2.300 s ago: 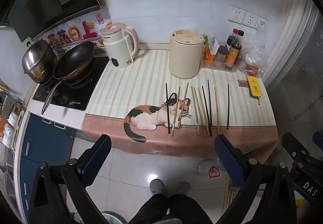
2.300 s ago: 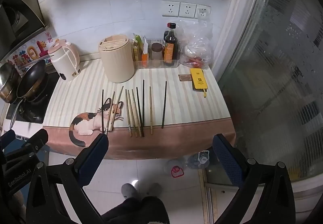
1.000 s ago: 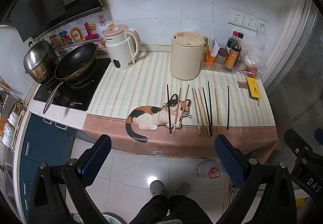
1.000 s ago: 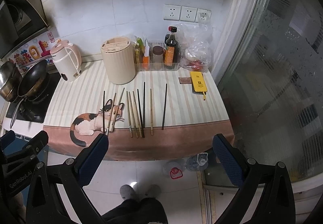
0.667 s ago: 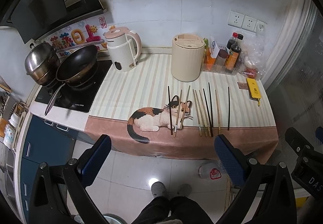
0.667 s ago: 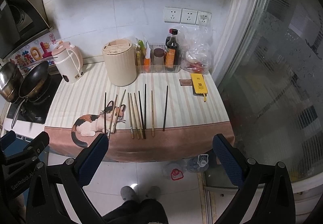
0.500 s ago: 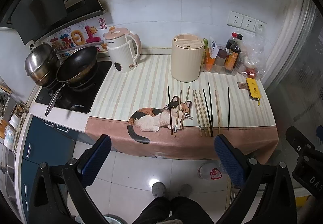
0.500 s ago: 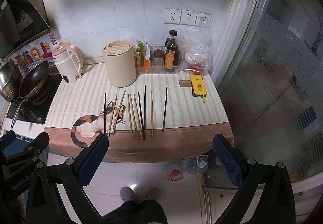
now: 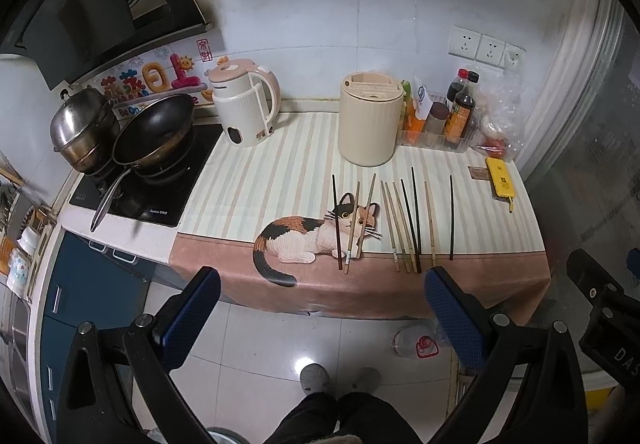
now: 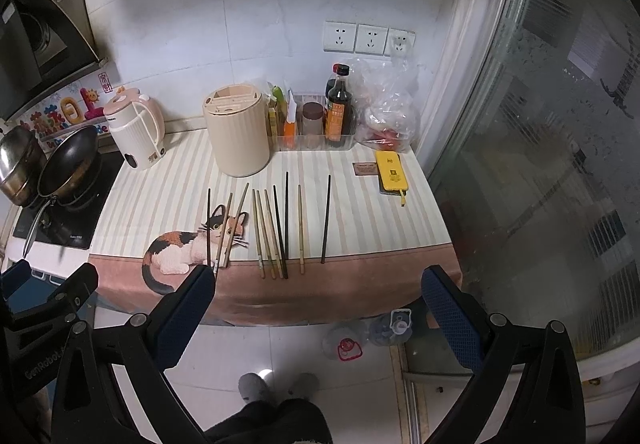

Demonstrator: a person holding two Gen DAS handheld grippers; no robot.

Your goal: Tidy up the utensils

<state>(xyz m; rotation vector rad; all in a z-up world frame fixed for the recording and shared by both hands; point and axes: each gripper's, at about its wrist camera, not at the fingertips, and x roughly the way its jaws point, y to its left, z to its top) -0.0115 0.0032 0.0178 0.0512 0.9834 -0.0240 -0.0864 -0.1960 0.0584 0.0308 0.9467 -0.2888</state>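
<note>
Several loose chopsticks, some dark (image 9: 451, 217) and some wooden (image 9: 390, 225), lie side by side near the front edge of the counter, on a striped cloth with a cat picture (image 9: 316, 236). They show in the right wrist view too (image 10: 280, 228). A beige round utensil holder (image 9: 370, 119) (image 10: 237, 134) stands upright behind them. My left gripper (image 9: 322, 314) and right gripper (image 10: 318, 308) are both open and empty. Both are held back from the counter, above the floor.
A cream kettle (image 9: 246, 104) stands left of the holder. A wok (image 9: 154, 130) and a steel pot (image 9: 82, 124) sit on the cooktop at the left. Sauce bottles in a clear tray (image 9: 456, 120), a plastic bag and a yellow phone (image 9: 500, 182) are at the right. A glass door (image 10: 540, 164) closes the right side.
Both views have drifted slightly upward and back. Nothing on the counter has moved. Both grippers stay open.
</note>
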